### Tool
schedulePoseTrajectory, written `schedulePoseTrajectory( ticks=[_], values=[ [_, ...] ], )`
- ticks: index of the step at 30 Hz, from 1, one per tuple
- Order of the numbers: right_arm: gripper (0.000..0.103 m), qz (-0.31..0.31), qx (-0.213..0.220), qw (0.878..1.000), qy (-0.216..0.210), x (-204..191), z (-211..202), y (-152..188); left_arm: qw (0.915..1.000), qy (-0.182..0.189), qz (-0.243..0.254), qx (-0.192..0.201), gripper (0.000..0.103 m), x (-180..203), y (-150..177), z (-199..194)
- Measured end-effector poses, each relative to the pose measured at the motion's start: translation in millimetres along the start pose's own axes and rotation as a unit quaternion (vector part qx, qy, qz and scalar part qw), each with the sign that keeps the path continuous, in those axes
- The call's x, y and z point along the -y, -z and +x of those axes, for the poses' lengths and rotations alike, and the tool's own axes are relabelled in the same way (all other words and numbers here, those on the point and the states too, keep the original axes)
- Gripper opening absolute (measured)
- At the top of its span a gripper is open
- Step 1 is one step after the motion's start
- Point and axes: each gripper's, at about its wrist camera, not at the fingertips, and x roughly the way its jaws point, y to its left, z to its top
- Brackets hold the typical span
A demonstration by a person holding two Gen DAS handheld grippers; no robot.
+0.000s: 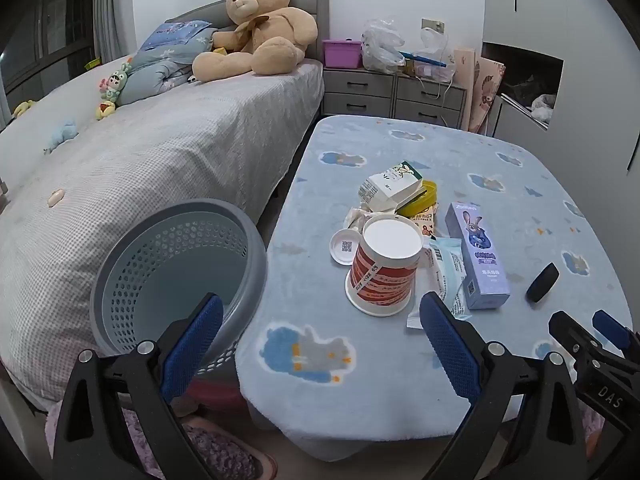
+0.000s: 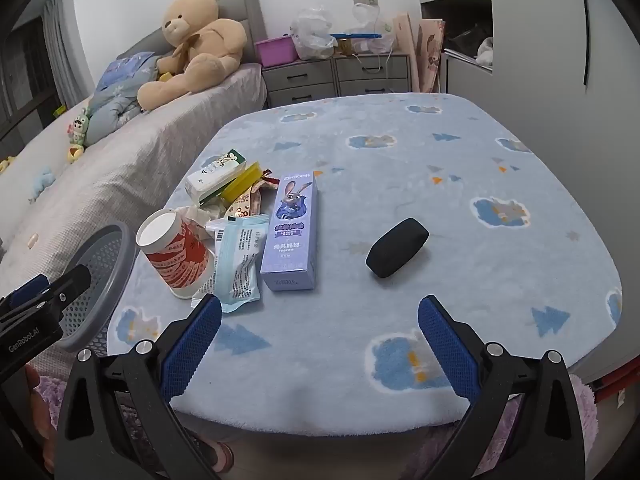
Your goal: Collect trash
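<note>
A pile of trash lies on the blue table [image 1: 400, 360] [image 2: 440, 184]: an upturned red-and-white paper cup [image 1: 382, 270] [image 2: 174, 250], a white lid [image 1: 345, 246], a light blue wrapper [image 1: 450, 276] [image 2: 240, 264], a purple toothpaste box [image 1: 478, 256] [image 2: 292, 232], a white-green carton [image 1: 390, 186] [image 2: 216, 174], a yellow container [image 1: 420, 200] and crumpled paper. A grey perforated basket [image 1: 176, 276] [image 2: 96, 280] stands left of the table. My left gripper [image 1: 320, 332] is open and empty at the table's near edge. My right gripper [image 2: 320, 332] is open and empty.
A black oval case [image 1: 543, 282] [image 2: 397, 253] lies right of the pile. A bed [image 1: 152, 160] with a teddy bear [image 1: 260, 28] runs along the left. Grey drawers [image 1: 394, 94] with bags stand behind the table.
</note>
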Motion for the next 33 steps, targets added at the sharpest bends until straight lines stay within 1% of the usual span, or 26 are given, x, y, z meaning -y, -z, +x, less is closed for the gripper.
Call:
schedulePoseTrajectory(
  ticks=[20, 23, 30, 33],
  values=[
    [0.097, -0.001, 0.002, 1.000, 0.002, -6.8, -8.3, -1.2, 1.0000, 0.001, -0.001, 0.001, 0.094, -2.6, -2.0, 0.4],
    [0.097, -0.001, 0.004, 1.000, 0.002, -2.6, -2.7, 0.8, 1.0000, 0.002, -0.003, 0.003, 0.094, -3.1, -1.7, 0.1],
    [0.097, -0.001, 0.009, 1.000, -0.002, -4.9, -15.3, 0.4, 1.0000, 0.001, -0.003, 0.004, 0.094, -2.9, -0.6, -4.3],
    [0.097, -0.001, 0.011, 1.000, -0.004, -3.1, -13.5, 0.8, 1.0000, 0.001, -0.003, 0.005, 0.094, -2.6, -0.5, -4.3]
  ],
)
